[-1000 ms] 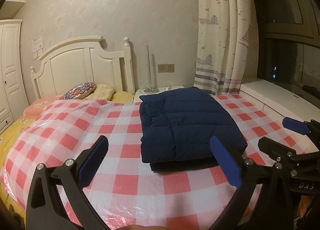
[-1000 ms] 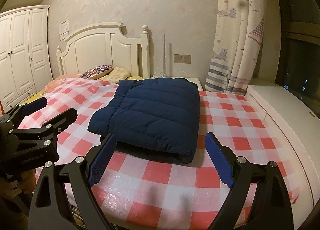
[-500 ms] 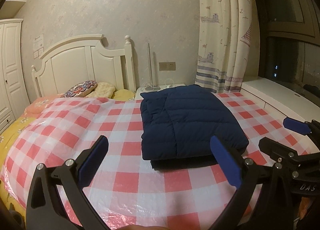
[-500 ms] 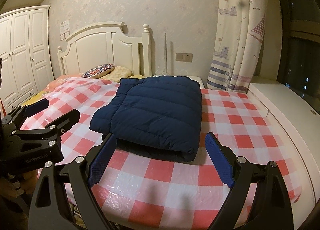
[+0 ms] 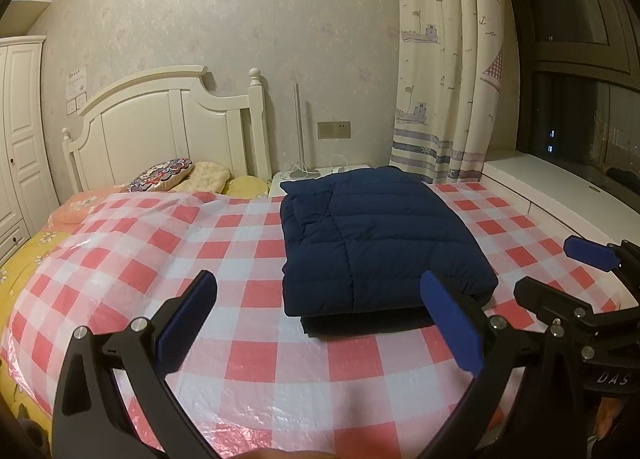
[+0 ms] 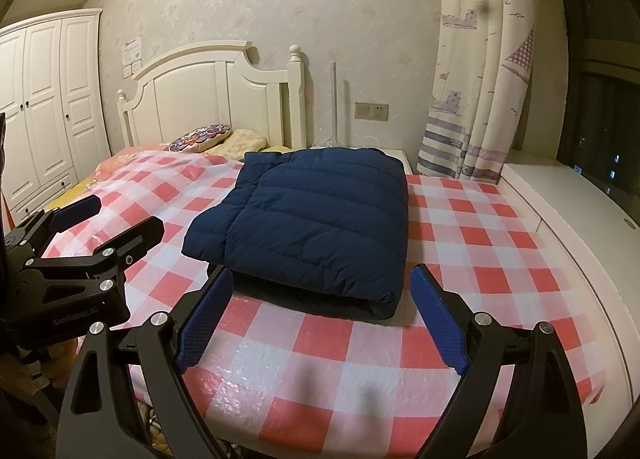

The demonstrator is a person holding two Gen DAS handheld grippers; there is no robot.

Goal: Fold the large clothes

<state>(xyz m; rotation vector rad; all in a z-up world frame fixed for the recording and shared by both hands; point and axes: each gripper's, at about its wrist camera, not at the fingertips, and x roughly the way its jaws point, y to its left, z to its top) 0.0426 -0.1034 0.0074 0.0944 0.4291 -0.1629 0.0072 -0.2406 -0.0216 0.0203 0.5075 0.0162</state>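
Navy quilted jacket (image 5: 380, 243) lies folded into a compact stack on the checked cover (image 5: 256, 363), toward its window side; looks like the fold is done. Left gripper (image 5: 320, 323) and right gripper (image 6: 320, 319) hang just short of the jacket's near edge; both spread wide, pinching nothing, probably clear so the stack isn't disturbed.

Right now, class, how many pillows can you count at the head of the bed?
3 at least: a patterned pillow nearest the headboard, a cream pillow beside it, and a yellow pillow next to that. Others may be hidden beneath the checked cover.
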